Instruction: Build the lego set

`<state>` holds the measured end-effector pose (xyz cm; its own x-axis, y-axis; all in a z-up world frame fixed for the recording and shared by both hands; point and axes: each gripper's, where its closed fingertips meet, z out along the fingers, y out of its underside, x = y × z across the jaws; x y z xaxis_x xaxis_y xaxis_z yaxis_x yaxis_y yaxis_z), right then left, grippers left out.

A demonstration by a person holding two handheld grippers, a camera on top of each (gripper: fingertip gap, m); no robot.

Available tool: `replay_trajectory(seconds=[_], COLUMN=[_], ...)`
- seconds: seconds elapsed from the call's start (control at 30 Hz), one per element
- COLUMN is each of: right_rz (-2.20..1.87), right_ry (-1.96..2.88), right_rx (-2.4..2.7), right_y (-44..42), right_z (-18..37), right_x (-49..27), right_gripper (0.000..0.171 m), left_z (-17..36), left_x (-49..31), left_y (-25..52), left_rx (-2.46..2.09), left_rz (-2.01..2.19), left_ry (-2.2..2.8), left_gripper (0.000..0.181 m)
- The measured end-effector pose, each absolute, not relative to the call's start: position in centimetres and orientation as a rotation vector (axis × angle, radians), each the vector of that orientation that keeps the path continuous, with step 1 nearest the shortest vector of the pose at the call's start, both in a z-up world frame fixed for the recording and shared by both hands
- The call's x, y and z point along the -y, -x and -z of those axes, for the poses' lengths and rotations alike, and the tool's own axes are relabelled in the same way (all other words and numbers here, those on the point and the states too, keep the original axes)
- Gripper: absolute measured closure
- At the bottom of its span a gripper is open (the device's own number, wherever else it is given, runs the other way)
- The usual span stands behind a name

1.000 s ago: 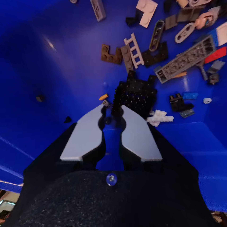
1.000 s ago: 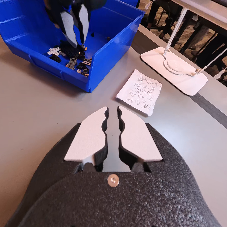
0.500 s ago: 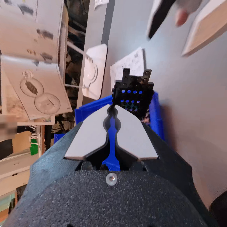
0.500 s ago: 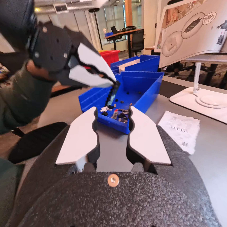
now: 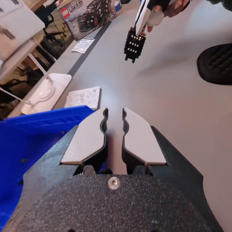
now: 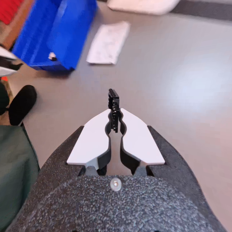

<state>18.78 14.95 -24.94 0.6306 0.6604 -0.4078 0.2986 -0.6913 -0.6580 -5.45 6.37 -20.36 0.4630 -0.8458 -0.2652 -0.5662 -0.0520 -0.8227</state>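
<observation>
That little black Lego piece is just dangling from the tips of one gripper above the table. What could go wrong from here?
1. The right gripper pinches the black plate only at one end, near its fingertips, so most of it hangs free; it might twist or slip out.
2. It is held in the air over the grey table, away from the blue bin; if dropped, it could bounce away.
3. The left gripper is open and empty, so nothing backs it up.

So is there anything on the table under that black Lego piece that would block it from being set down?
Nothing visible does. The right gripper holds the black plate over bare grey table; the paper sheet and blue bin lie off to the side.
</observation>
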Motion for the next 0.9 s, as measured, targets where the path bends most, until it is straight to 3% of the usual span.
replay_trajectory(seconds=[0.1,0.23,0.3,0.37,0.53,0.9], right_rz=[-0.982,-0.802,-0.416,-0.088,-0.133,-0.148], right_ry=[2.491,2.557,2.534,2.337,2.137,2.310], right_rx=[0.534,0.463,0.499,0.556,0.609,0.459], right_y=[-24.7,-28.5,-31.5,-33.1,-28.8,-28.6], right_z=[28.2,31.4,32.3,30.3,26.9,31.4], right_x=[-15.3,-17.1,-19.6,-22.8,-28.3,-45.1], right_gripper=[0.162,0.151,0.120,0.106,0.101,0.091], left_z=[21.8,22.8,22.8,22.8,24.0,28.1], left_x=[-5.8,-6.1,-6.2,-6.4,-6.2,-4.5], left_y=[6.6,5.6,4.9,4.6,3.7,1.6], left_rx=[-1.131,-1.062,-1.069,-1.087,-1.064,-1.206], left_rz=[0.473,0.596,0.599,0.564,0.628,0.624], left_ry=[1.766,1.763,1.744,1.710,1.662,1.621], left_gripper=[0.162,0.161,0.161,0.163,0.171,0.177])
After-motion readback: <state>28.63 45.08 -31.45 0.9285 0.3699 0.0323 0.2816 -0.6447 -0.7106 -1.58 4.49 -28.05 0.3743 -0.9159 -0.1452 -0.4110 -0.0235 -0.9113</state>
